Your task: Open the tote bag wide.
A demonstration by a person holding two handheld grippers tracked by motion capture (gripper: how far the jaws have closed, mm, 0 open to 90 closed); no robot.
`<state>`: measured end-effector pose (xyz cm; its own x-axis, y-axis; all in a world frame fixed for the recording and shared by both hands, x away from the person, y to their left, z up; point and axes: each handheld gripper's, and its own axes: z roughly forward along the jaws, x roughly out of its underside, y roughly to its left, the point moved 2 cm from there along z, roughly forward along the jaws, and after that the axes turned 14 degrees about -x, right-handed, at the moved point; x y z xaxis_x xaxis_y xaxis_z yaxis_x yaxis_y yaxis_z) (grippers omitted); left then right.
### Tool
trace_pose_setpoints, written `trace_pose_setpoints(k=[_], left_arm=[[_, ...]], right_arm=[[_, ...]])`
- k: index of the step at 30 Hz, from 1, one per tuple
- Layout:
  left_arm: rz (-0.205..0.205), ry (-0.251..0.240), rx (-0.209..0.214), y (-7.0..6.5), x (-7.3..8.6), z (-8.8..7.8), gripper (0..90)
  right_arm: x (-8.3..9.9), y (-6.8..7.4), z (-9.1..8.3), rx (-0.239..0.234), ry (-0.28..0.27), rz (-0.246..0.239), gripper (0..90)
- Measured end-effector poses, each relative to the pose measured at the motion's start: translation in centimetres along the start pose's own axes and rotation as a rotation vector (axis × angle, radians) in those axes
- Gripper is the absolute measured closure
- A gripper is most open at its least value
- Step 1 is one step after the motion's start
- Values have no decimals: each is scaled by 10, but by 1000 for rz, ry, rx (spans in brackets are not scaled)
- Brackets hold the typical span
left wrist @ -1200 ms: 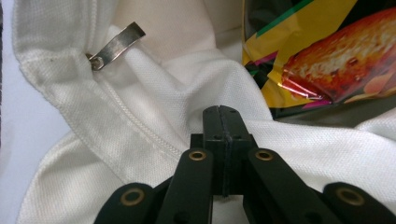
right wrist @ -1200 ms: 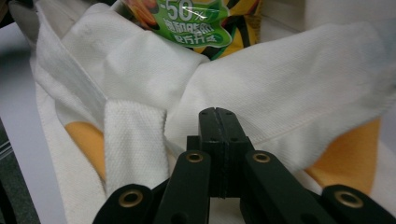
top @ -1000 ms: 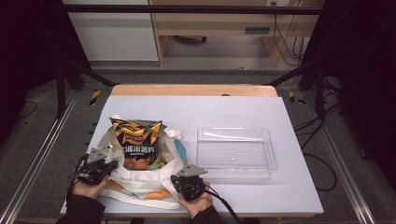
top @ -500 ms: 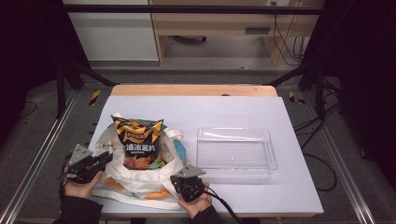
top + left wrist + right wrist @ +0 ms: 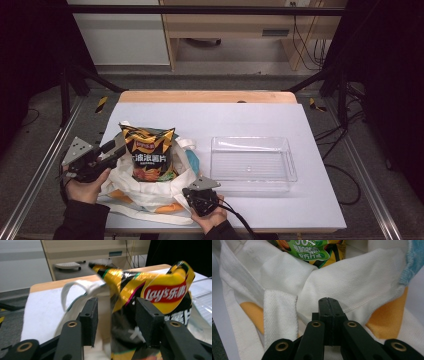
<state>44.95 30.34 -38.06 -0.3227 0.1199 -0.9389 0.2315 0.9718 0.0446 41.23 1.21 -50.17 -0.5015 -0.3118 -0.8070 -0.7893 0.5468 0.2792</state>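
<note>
Since a second ago, the left gripper [image 5: 112, 150] has drawn back from the bag's left rim toward the table edge and now turns inward again, pointing at the chip packet; the right gripper [image 5: 192, 192] has stayed planted at the bag's near edge.

Largest first: the white rectangular table [image 5: 250, 117] carries everything. On its right half sits a clear rectangular plastic tray [image 5: 252, 165], with nothing in it, near the bag but apart from it. On the left half lies a white canvas tote bag with orange patches [image 5: 150, 192], mouth open, its white strap [image 5: 72, 287] looping up in the left gripper view. Standing in that mouth is a yellow-and-black foil packet of Lay's crisps [image 5: 148, 152], more than half of it above the cloth, with a light blue cloth [image 5: 194, 161] tucked just beside it.

The left gripper's jaws stand apart, straddling the packet's left edge without pressing it. The right gripper's jaws are together on a fold of the tote's near rim, pinning it down.

Judging by this, the step in hand is taking the packet out of the bag. Next would be closing the left jaws on the foil and lifting it clear while the right keeps the bag anchored, probably toward the tray.
</note>
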Motion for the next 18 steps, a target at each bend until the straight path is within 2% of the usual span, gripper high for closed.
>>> trace_pose_setpoints(k=[2,7,8,9,11,12,14,18], left_arm=[[1,2,8,-4,-5,8,516],[-3,19,24,-9,-6,19,516],[2,31,34,-10,-5,21,534],[1,38,39,-11,-5,22,591],[-3,50,40,-12,-4,24,612],[-3,60,38,-13,-3,25,688],[-4,67,31,-12,-3,25,716],[-9,75,30,-10,-2,25,833]], right_arm=[[0,0,0,0,0,0,900],[0,0,0,0,-1,-1,900],[0,0,0,0,-1,-1,900],[0,0,0,0,-1,0,900],[0,0,0,1,-1,-2,900],[0,0,0,1,-1,-5,900],[0,0,0,2,-1,-6,900],[0,0,0,4,-2,-9,900]])
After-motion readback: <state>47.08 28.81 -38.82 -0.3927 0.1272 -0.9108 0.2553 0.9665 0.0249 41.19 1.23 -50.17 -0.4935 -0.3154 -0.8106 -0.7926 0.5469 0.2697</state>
